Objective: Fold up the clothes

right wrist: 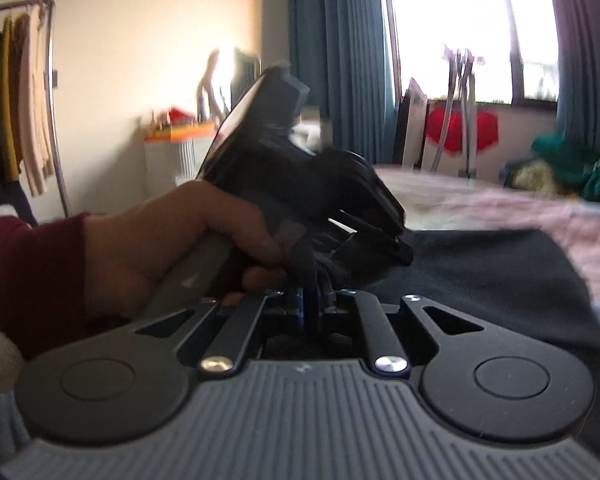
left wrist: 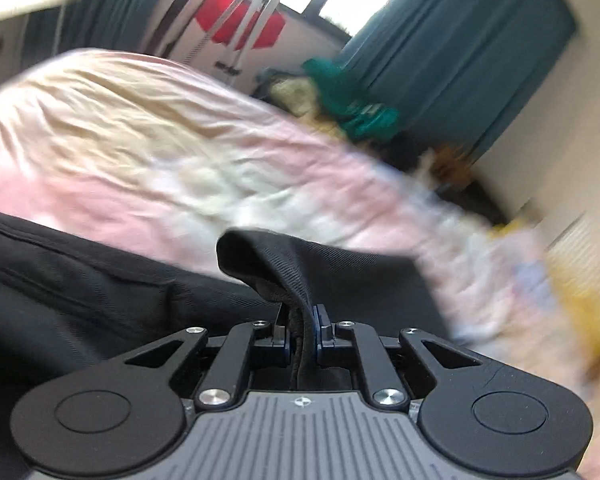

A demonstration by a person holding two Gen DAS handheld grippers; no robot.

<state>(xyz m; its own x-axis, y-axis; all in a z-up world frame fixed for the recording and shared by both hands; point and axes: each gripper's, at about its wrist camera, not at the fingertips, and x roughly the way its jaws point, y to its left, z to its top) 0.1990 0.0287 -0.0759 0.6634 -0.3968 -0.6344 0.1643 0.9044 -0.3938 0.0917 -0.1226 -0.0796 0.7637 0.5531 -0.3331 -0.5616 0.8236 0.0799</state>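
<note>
A black garment (left wrist: pixel 80 292) lies on a pink and cream bed sheet (left wrist: pixel 148 152). My left gripper (left wrist: pixel 302 316) is shut on a raised fold of this black garment (left wrist: pixel 260 256). In the right wrist view the black garment (right wrist: pixel 500 276) spreads over the bed to the right. My right gripper (right wrist: pixel 310 300) is shut on its edge. The left gripper (right wrist: pixel 300 184), held by a hand in a dark red sleeve, sits just ahead of the right one, close above the cloth.
A pile of green and yellow clothes (left wrist: pixel 348 104) lies at the far side of the bed, also in the right wrist view (right wrist: pixel 572 172). Teal curtains (right wrist: pixel 336 60), a window, a drying rack with red cloth (right wrist: pixel 460 128) and a clothes rail (right wrist: pixel 24 92) stand around.
</note>
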